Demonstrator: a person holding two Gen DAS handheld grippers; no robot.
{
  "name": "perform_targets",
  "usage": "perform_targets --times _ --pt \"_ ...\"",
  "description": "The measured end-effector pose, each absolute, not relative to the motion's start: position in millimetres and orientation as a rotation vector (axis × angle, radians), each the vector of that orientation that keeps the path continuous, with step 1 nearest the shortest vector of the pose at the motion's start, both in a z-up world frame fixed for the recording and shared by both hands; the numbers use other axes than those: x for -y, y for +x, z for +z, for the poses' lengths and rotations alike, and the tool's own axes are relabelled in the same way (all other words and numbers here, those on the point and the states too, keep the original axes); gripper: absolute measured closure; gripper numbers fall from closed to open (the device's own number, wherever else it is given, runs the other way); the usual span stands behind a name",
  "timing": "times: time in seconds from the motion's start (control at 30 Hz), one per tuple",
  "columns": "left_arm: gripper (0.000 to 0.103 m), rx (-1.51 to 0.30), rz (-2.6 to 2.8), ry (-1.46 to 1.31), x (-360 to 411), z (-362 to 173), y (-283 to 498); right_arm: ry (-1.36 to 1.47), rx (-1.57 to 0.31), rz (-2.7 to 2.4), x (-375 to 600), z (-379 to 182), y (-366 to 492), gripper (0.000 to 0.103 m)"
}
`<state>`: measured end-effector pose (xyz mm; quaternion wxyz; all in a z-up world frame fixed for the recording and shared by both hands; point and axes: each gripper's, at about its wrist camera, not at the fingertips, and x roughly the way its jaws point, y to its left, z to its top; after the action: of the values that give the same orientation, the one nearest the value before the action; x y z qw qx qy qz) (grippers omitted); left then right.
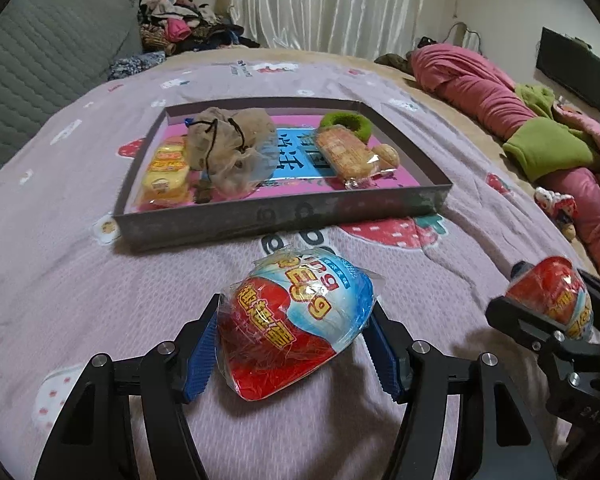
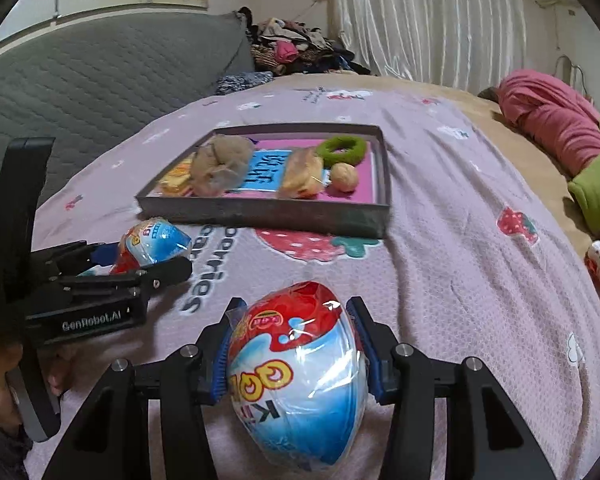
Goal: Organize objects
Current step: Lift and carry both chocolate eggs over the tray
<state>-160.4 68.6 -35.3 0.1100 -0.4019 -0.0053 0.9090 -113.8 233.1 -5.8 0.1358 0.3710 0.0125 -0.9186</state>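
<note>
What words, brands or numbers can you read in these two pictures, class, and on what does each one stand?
"GenRobot.AI": on the left gripper body.
"berries", upside down and partly hidden: on the blanket, near the printed strawberry.
"K", beside round yellow letters too warped to read: on the right egg.
Yellow Chinese characters and yellow letters, crinkled, not legible: on the left egg.
Large Chinese characters on a blue panel, mostly covered: on the tray floor.
Snack packet print: too small.

Glossy crinkled plastic wraps the egg-shaped toy; the bedspread is matt, nubbly cloth; the tray looks dull cardboard.
</note>
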Motion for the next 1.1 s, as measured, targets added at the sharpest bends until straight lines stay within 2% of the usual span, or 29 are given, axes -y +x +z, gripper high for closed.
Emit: perform_targets --times 1.1 --pt "0.035 0.021 2.856 -0.986 -21 74 -51 0.854 -0.144 -2.681 -201 93 -38 0.051"
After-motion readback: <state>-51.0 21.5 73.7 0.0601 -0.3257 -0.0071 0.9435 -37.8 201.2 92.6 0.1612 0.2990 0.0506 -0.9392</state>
